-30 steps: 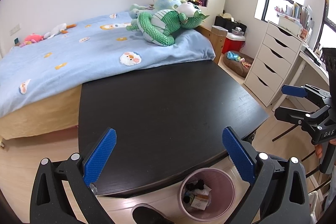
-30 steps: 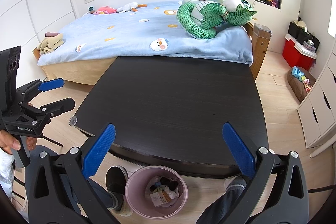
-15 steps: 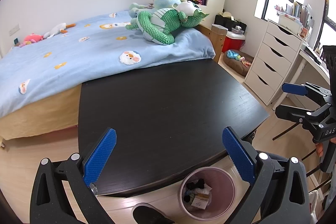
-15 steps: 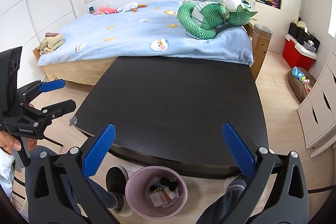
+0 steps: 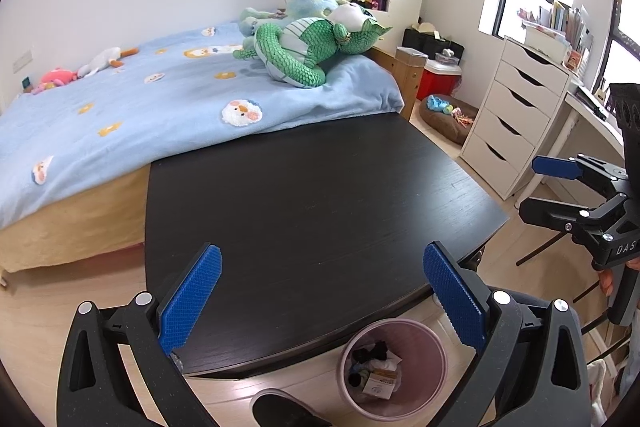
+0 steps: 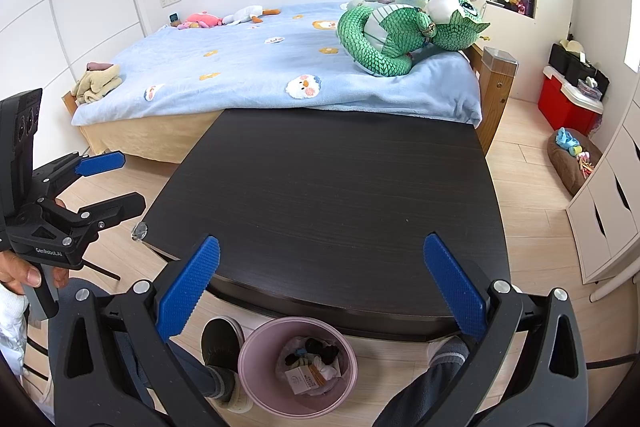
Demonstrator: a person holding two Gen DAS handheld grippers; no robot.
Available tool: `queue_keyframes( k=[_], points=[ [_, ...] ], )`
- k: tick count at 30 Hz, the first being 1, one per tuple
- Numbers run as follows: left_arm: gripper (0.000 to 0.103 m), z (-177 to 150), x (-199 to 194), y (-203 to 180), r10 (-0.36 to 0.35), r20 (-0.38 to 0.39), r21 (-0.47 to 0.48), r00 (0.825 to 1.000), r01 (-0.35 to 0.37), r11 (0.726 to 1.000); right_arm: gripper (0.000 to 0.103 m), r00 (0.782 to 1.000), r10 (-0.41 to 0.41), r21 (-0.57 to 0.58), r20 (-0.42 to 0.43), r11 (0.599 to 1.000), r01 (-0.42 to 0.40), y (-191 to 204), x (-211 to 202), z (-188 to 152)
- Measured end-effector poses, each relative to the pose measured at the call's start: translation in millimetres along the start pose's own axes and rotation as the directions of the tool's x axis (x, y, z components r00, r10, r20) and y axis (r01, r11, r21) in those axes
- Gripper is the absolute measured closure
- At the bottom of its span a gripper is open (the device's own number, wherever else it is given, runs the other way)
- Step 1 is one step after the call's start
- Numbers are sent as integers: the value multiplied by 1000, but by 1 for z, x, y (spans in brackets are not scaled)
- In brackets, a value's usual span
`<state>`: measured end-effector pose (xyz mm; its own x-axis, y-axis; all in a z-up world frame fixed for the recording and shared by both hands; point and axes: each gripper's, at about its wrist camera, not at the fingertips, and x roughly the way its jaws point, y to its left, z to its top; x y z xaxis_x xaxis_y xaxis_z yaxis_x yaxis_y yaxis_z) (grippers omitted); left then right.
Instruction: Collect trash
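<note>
A pink bin (image 5: 420, 339) (image 6: 256, 355) stands on the floor at the near edge of the black table (image 5: 304, 195) (image 6: 340, 195). Inside it lie a small carton, dark scraps and other trash (image 5: 376, 371) (image 6: 312, 367). My left gripper (image 5: 322, 299) hovers open above the table's near edge, nothing between its blue pads. My right gripper (image 6: 320, 291) is open too, above the bin, holding nothing. Each gripper shows in the other's view: the right gripper (image 5: 538, 187) at the right edge, the left gripper (image 6: 114, 183) at the left edge, both open. The tabletop is bare.
A bed (image 6: 260, 67) with a blue blanket and a green plush dragon (image 6: 400, 31) lies behind the table. A white drawer unit (image 5: 516, 119) and desk stand to the right, with a red cooler (image 6: 564, 103) and pet cushion (image 6: 572, 159) on the floor. The person's feet (image 6: 222, 355) flank the bin.
Almost nothing: both grippers stay open and nearly still, with only a slight drift of the views.
</note>
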<state>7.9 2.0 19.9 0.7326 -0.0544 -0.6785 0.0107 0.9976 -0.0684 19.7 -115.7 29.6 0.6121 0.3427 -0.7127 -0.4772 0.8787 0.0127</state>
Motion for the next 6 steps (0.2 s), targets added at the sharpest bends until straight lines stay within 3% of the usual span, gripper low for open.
queue_keyframes(
  k=[6],
  points=[
    [6,1,3,1,0,-3,-5,1000,0,1000,3,1000,0,1,0,1000,0,0,0,0]
  ],
)
